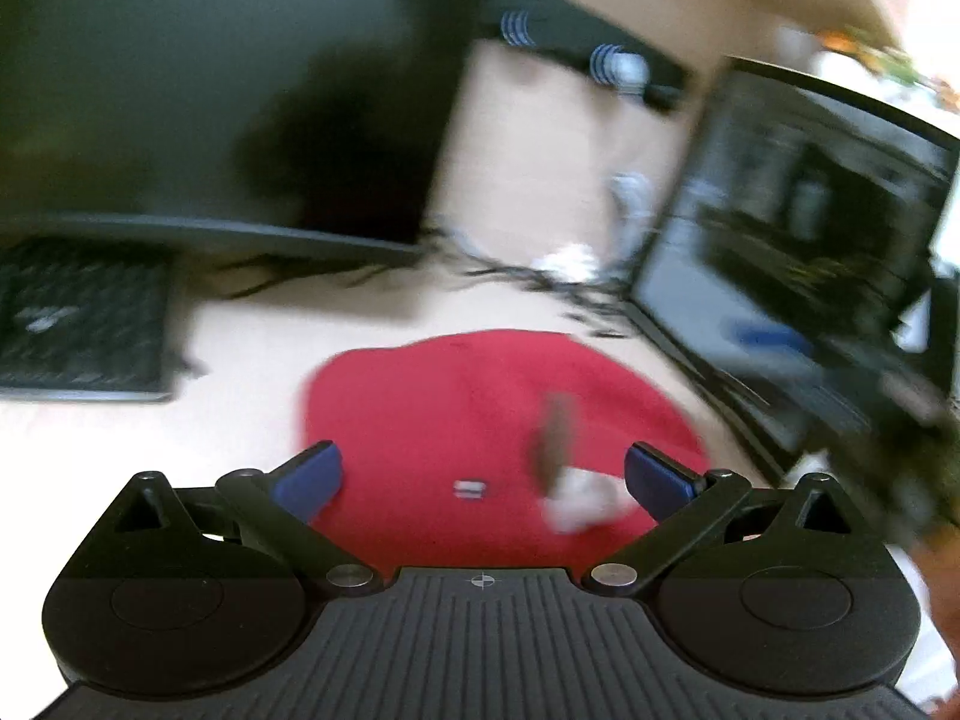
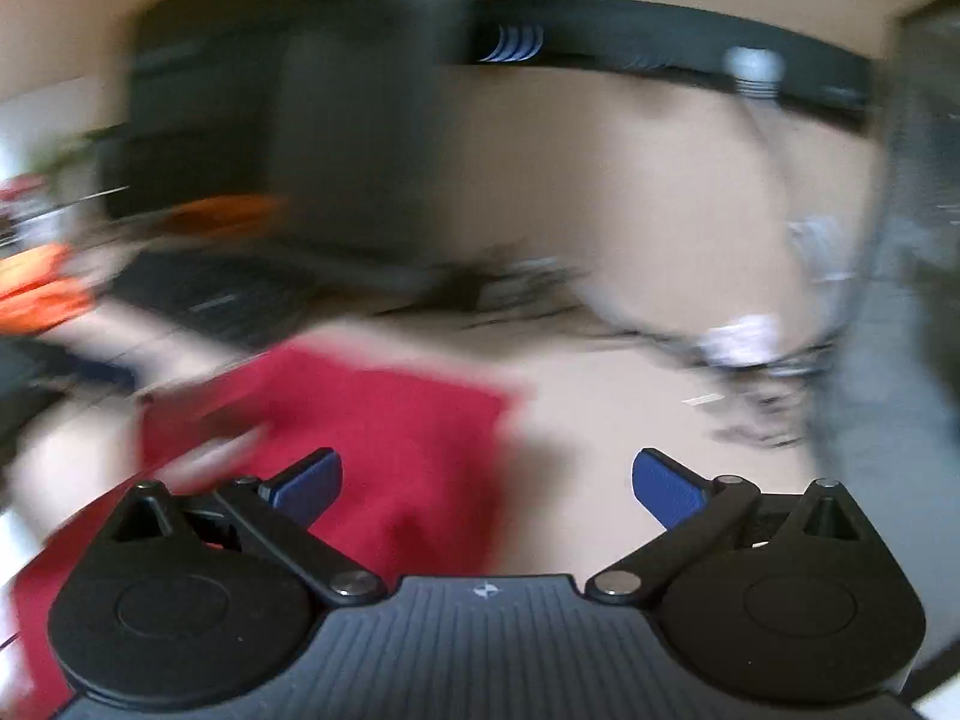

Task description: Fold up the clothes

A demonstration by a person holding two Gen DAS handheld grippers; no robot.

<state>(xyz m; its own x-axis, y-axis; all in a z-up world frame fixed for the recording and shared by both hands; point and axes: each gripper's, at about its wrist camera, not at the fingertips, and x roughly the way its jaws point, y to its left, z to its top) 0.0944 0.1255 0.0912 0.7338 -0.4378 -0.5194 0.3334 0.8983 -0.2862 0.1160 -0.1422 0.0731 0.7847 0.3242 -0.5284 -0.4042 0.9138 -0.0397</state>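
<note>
A red garment (image 1: 480,414) lies folded on the pale tabletop (image 1: 240,354), with a small white tag (image 1: 469,489) and a blurred white and brown label (image 1: 576,480) on it. My left gripper (image 1: 483,477) hangs just above its near part, open, blue pads wide apart and nothing between them. In the right wrist view the same red garment (image 2: 384,450) fills the lower left. My right gripper (image 2: 486,483) is open over the garment's right edge, its left pad over the cloth and its right pad over bare table. Both views are blurred by motion.
A black keyboard (image 1: 78,324) sits at the left under a dark monitor (image 1: 180,90). A laptop (image 1: 798,252) stands open at the right, with tangled black cables (image 1: 540,282) behind the garment. Orange objects (image 2: 42,288) lie at the far left of the right wrist view.
</note>
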